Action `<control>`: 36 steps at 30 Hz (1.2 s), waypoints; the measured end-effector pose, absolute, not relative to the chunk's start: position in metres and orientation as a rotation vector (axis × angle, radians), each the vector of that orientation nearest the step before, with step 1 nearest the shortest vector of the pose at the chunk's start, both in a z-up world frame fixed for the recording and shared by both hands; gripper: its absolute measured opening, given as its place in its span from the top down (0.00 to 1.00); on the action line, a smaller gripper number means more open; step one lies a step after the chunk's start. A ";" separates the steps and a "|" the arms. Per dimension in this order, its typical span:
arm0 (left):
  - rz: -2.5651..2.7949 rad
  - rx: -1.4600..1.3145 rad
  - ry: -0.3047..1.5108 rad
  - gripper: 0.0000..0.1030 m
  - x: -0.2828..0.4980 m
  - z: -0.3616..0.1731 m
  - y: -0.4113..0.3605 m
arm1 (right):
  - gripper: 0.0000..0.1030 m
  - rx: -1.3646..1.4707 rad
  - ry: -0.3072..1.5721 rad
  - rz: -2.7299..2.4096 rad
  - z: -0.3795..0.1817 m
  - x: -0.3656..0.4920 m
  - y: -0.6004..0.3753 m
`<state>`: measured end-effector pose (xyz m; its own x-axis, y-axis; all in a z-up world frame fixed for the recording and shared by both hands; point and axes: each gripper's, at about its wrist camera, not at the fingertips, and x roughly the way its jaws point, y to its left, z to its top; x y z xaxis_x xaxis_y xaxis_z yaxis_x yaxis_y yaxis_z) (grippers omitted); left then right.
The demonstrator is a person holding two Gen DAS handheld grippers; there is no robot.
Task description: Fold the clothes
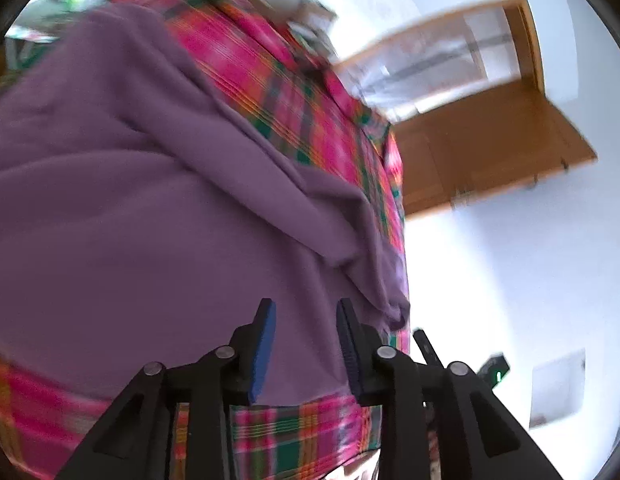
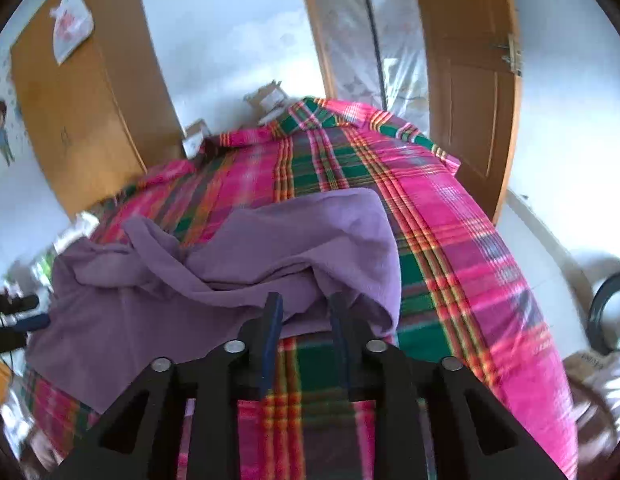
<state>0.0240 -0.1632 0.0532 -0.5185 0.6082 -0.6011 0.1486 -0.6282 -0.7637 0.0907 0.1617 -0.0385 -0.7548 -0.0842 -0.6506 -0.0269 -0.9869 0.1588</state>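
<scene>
Purple garment (image 2: 214, 280) spread on plaid bedcover (image 2: 449, 240), occupying 9–12 o'clock part of bed in right wrist view; rumpled, one flap doubled over near centre, so fold prob. only begun. Laid on bed likely bc flat soft surface gives room to smooth + crease.

Left gripper (image 1: 306, 312) hovering low over garment's near hem, fingers parted, nothing between them; cloth seen through the gap. Looks like lining up for a pinch on hem/edge at 6 o'clock. Frame blurred, so contact w/ fabric can't tell.

Right gripper (image 2: 306, 304) at garment's folded-over edge, fingers spread apart, empty; tips right at bunched cloth, touching or just short — can't tell. Positioned at corner at approx 6 o'clock, prob. to grab that flap and pull flat. Other gripper's blue pads poking in at 9 o'clock, beside garment's left edge.

Both tools at opposite ends of same garment: suits a two-point lift.

Text/brands: white bag (image 2: 70, 24) hanging on wardrobe (image 2: 90, 112) at 10 o'clock w/ red print, unreadable. Cartoon sticker on wall at 9 o'clock, no legible words. Faint lettering on grey item at 4 o'clock, too blurred. No label seen on garment.
</scene>
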 end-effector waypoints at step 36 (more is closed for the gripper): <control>1.897 -1.616 -1.097 0.64 -0.092 0.024 -0.032 | 0.86 1.240 0.463 -2.661 -0.059 0.012 0.134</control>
<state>-0.0920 -0.0320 0.0243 -0.2394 0.7407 -0.6277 0.1746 -0.6031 -0.7783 0.0120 0.1343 -0.0593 -0.6398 -0.0224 -0.7682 0.2804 -0.9375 -0.2062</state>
